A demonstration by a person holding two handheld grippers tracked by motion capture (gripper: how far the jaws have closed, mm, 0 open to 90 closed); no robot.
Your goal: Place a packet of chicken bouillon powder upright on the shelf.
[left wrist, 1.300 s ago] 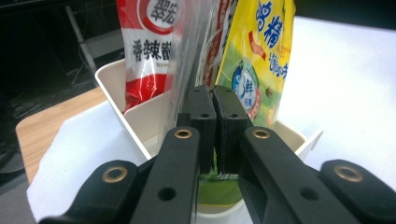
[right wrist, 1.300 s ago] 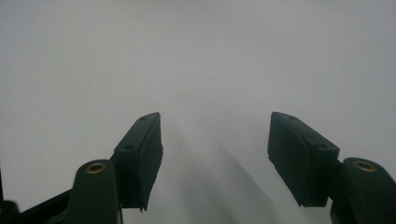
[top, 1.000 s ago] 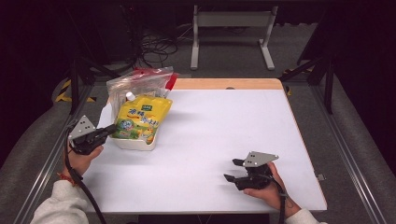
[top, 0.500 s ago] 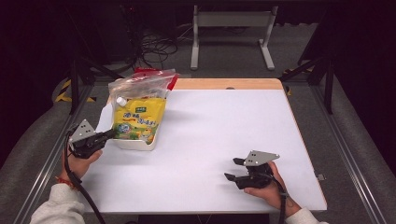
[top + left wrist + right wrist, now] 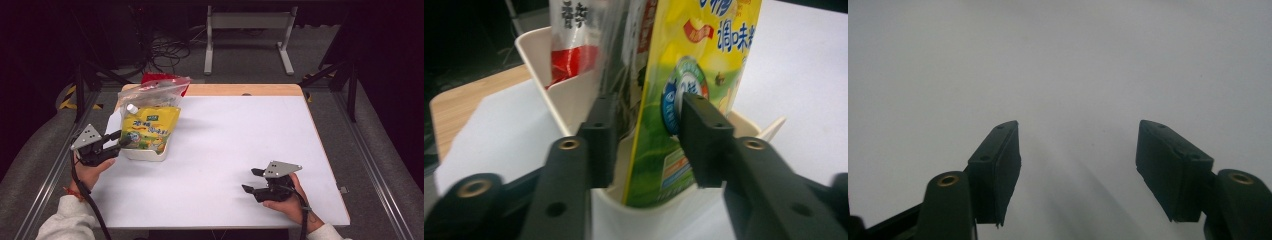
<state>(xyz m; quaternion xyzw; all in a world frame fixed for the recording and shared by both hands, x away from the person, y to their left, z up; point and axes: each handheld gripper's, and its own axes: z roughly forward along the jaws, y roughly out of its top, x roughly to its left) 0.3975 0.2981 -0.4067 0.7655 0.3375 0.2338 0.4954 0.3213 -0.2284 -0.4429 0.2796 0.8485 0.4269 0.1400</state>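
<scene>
Here the left hand-held gripper (image 5: 121, 141) sits at the near-left corner of the white desk (image 5: 235, 150), its jaws having just been opening around the yellow printed plastic pouch with a white screw cap (image 5: 148, 127). In the left gripper view the pouch (image 5: 689, 95) stands between the two black pads with a gap on each side, so nothing is clamped. The pouch stands upright in a shallow cream plastic tray (image 5: 145, 152), leaning against a clear zip-top plastic bag (image 5: 150, 92) just behind it.

The pouch looks soft and pliable, probably filled with something loose or liquid, so it should sag and bend when lifted by an edge. Its glossy film is likely slippery. A firm pinch across the flat lower body, or just under the stiffer cap, seems the safest hold; gripping the thin top seal alone could let it swing.

The right hand-held gripper (image 5: 250, 180) rests on the desk near its front-right, jaws apart and empty over bare desk surface (image 5: 1063, 65).
</scene>
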